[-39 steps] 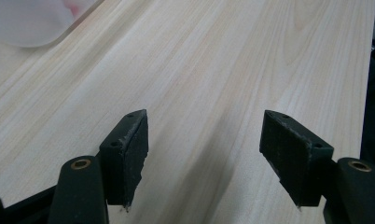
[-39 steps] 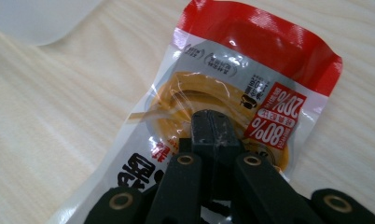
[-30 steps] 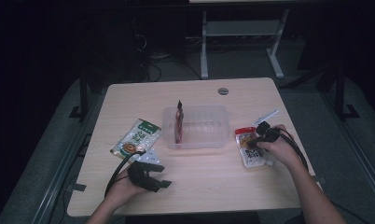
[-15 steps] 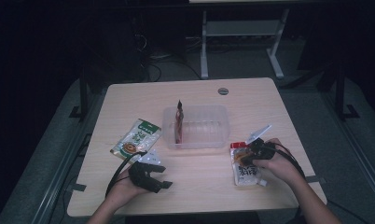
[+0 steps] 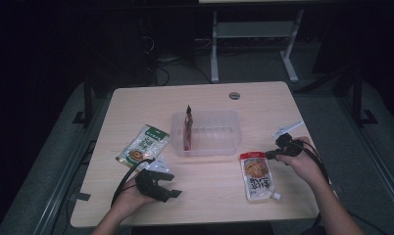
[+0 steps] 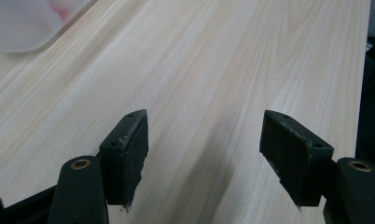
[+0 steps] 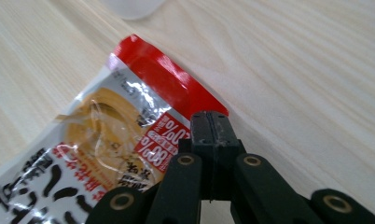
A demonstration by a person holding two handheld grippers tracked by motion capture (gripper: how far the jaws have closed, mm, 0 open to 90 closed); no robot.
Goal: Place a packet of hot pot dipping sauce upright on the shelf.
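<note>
A red-topped food pouch [image 5: 258, 177] lies flat on the wooden table [image 5: 214, 200], front right. My right gripper [image 5: 269, 155] is shut on its upper right corner; in the right gripper view the closed jaws [image 7: 209, 122] sit on the red strip's corner of the pouch [image 7: 106, 140]. My left gripper [image 5: 169, 190] rests at the front left, open, with bare wood between its jaws [image 6: 204, 154]. A green pouch [image 5: 143, 145] lies just beyond it.
A clear plastic container [image 5: 219, 134] stands mid-table with a dark red pouch [image 5: 187, 128] upright at its left end. A round cable hole [image 5: 234, 95] sits near the far edge. Dark floor and a desk frame lie beyond.
The right hand brought the red-topped pouch nearer the front edge and turned it, then shifted right and back at its corner. The left hand stayed put.
</note>
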